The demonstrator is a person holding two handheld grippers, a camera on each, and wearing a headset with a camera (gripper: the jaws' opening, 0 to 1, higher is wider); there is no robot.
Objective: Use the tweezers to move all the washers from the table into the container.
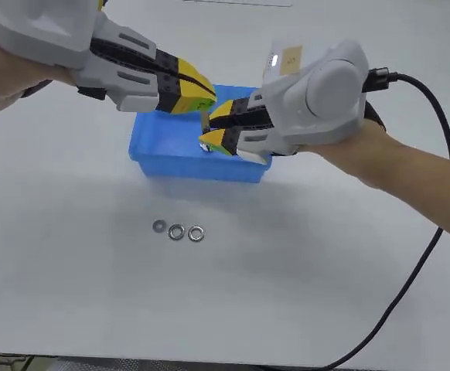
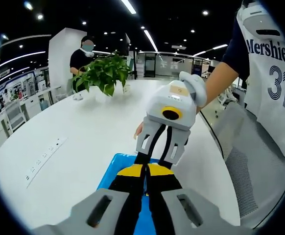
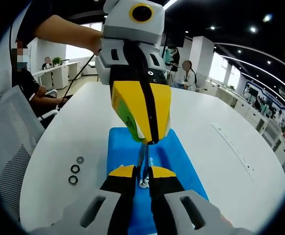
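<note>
Both the left gripper (image 1: 204, 97) and right gripper (image 1: 214, 131) have jaws pinching the tweezers (image 3: 143, 161) above the container (image 1: 171, 164), while three washers (image 1: 176, 231) lie just in front of it, probably light, stiff, slippery, best nipped across the rim.

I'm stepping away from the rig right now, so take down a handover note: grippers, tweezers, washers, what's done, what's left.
Left gripper: shut on the tweezers, above the blue container.
Right gripper: jaws flank the tweezers; whether they clamp is unclear.
Done: what looks like one washer is at the tweezers' lower end, over the container, not yet clearly released.
Left: three washers in a row on the table, in front of the container.
</note>
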